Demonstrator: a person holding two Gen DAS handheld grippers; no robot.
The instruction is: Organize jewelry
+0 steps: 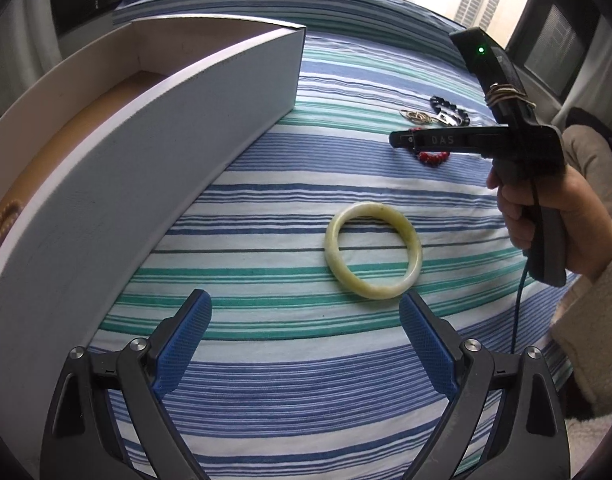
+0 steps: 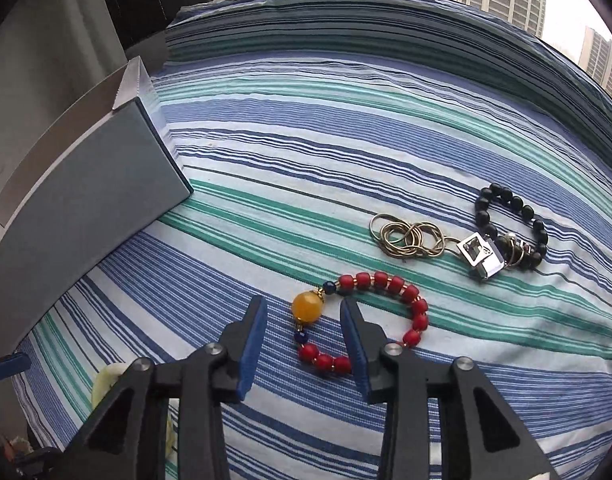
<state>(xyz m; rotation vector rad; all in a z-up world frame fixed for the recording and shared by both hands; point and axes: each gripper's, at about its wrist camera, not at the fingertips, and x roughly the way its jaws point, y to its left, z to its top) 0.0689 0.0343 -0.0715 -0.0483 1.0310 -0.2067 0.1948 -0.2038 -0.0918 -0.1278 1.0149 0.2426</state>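
1. The right gripper (image 2: 302,344) stood with its jaws apart, straddling the amber bead of the red beaded bracelet (image 2: 386,312) on the striped bedsheet (image 2: 346,140); contact was hard to judge.
2. The left gripper (image 1: 306,344) hung wide apart, near the jade bangle (image 1: 373,251).
3. Pickup seemed in hand; next, closing on the beads, then carrying them to the white box (image 1: 146,152).
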